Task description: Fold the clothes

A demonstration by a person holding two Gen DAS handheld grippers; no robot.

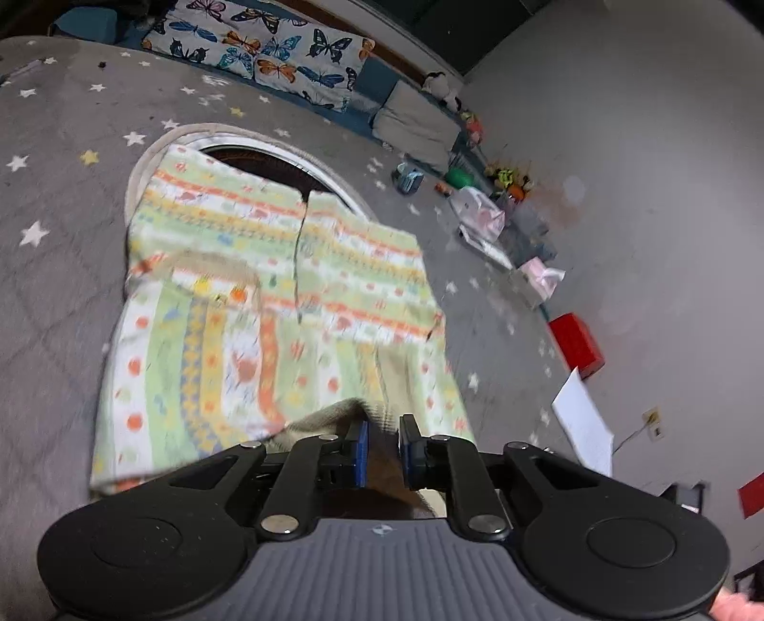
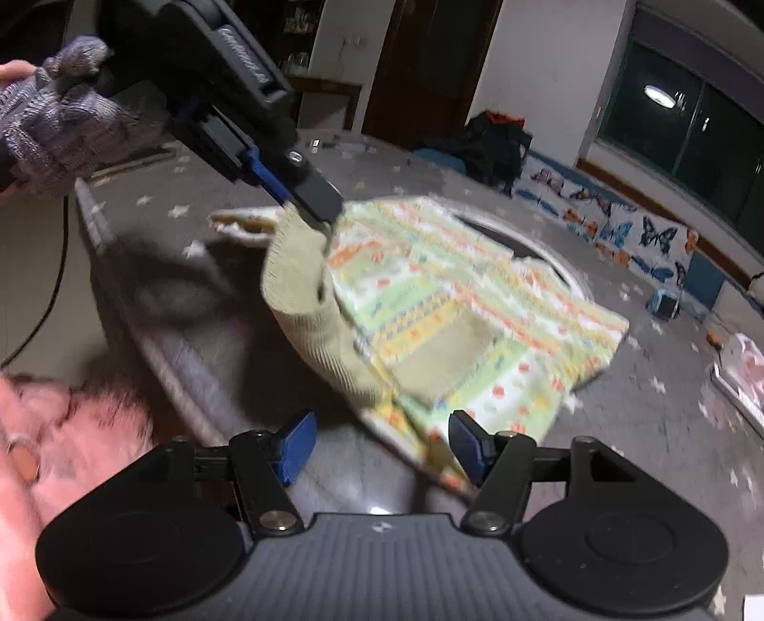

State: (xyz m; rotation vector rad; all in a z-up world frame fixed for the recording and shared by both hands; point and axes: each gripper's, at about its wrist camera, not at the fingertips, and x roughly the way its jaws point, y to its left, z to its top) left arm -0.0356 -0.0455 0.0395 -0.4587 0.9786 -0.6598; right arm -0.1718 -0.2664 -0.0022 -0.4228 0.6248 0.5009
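Note:
A small garment (image 1: 267, 286) with green, orange and yellow pattern bands lies partly folded on a grey star-printed cover (image 1: 57, 239). My left gripper (image 1: 382, 446) is shut on its beige ribbed hem (image 1: 334, 415). The right wrist view shows the left gripper (image 2: 324, 215) holding that ribbed hem (image 2: 305, 296) lifted off the cover, with the garment (image 2: 477, 310) draped below it. My right gripper (image 2: 382, 444) stands open near the garment's near corner, which hangs close to the right finger without being pinched.
A white-rimmed round opening (image 1: 286, 153) shows under the garment's far end. A butterfly-print cushion (image 1: 258, 43) lies behind. Toys (image 1: 501, 181), a red box (image 1: 575, 344) and white paper (image 1: 582, 425) line the right edge. A gloved hand (image 2: 62, 119) holds the left gripper; a pink sleeve (image 2: 47, 430) is at lower left.

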